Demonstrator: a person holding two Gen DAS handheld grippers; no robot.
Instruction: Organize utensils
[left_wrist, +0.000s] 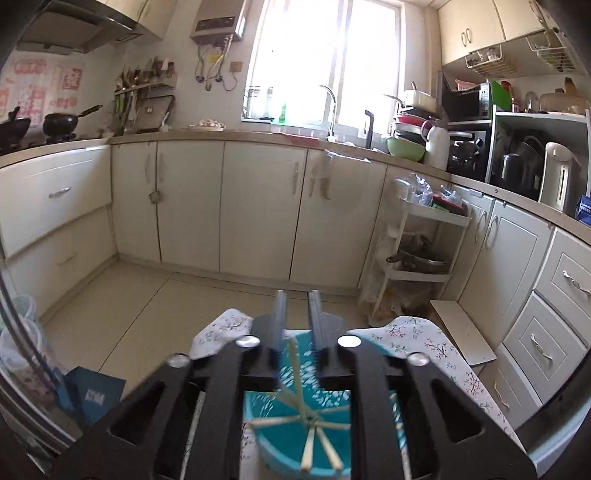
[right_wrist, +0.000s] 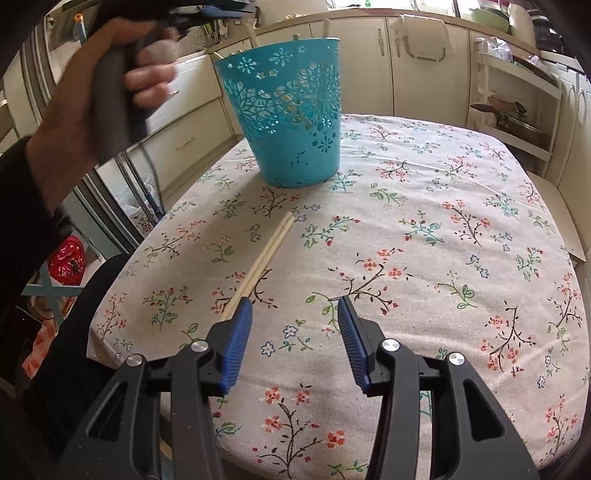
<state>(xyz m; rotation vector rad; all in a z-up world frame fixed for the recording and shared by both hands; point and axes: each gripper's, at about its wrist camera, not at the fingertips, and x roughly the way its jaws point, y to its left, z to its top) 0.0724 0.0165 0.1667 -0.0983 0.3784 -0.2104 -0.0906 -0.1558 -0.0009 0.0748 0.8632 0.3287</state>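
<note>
A turquoise bucket (right_wrist: 291, 107) with cut-out flower patterns stands upright on the far left part of a table (right_wrist: 461, 206) covered with a flowered cloth. Several pale chopsticks (left_wrist: 295, 417) lie crossed inside it, seen from above in the left wrist view, and a few stick ends (right_wrist: 327, 26) poke above its rim in the other view.

A loose pair of chopsticks (right_wrist: 264, 264) lies side by side on the cloth, well in front of the bucket, pointing roughly toward it. Their near ends run under the left finger of the right gripper (right_wrist: 295, 310), whose blue ribbed pads (right_wrist: 238, 343) are parted with only bare cloth between them; it grips nothing, and the sticks lie outside the gap.

The left gripper (left_wrist: 298, 314) hangs above the bucket's mouth, blurred, its two fingers a narrow gap apart and nothing caught between them. In the right wrist view the person's left hand (right_wrist: 122, 77) is wrapped around that tool's grey handle, high at the left, beside the bucket.

As for writing, there is little to read: red and white paper sheets (left_wrist: 40, 88) on the wall by the stove carry characters too blurred to make out, and a blue box (left_wrist: 94, 397) on the floor has pale lettering I cannot read
</note>
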